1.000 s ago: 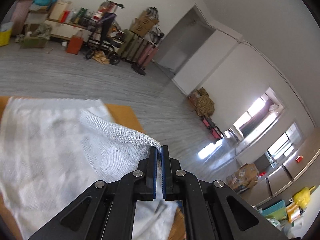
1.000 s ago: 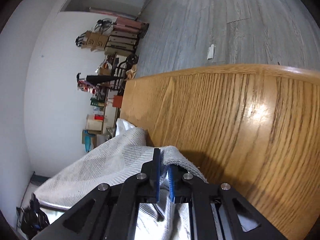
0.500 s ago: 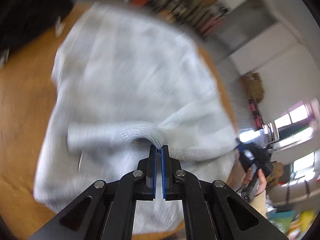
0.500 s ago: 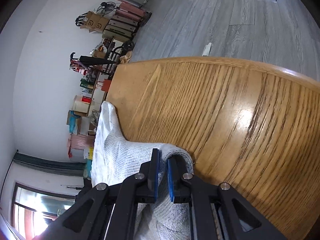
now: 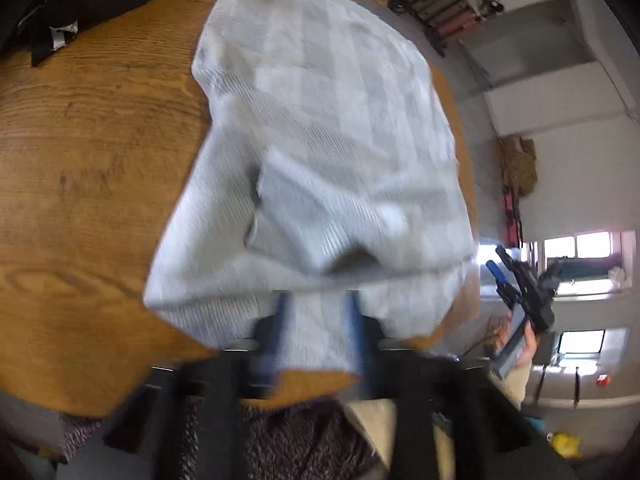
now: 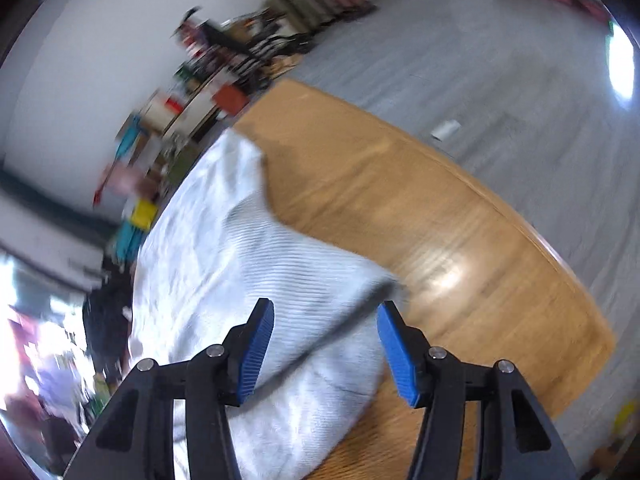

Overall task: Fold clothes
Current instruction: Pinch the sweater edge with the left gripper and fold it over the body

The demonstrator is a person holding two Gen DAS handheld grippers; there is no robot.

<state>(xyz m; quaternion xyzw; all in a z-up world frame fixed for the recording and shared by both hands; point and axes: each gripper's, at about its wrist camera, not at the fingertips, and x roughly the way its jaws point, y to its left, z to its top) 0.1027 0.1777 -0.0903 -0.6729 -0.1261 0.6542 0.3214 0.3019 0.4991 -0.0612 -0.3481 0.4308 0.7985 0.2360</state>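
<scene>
A white and grey knit sweater (image 5: 320,120) lies spread on the wooden table (image 5: 88,140), with a folded flap resting on its near half. My left gripper (image 5: 318,312) hovers over the sweater's near hem. Its jaws are opening, and cloth lies below them without being pinched. In the right wrist view the same sweater (image 6: 224,248) covers the table's left part. My right gripper (image 6: 326,320) hangs above a loose fold, its jaws also opening, and the blue pads (image 6: 260,340) stand clear of the cloth. The left wrist view also shows the right gripper (image 5: 524,300) in a hand.
Dark clothes (image 5: 60,8) are piled at the table's far left corner. The table's curved edge (image 6: 520,232) borders grey floor (image 6: 480,60). Shelves and boxes (image 6: 224,80) line the far wall. A person's knit-clad lap (image 5: 300,440) is just under the near edge.
Both grippers have let go of the sweater edges they were pinching and now stand apart. The left swung down over the garment, laying the flap on it. The right lifted and rolled.
</scene>
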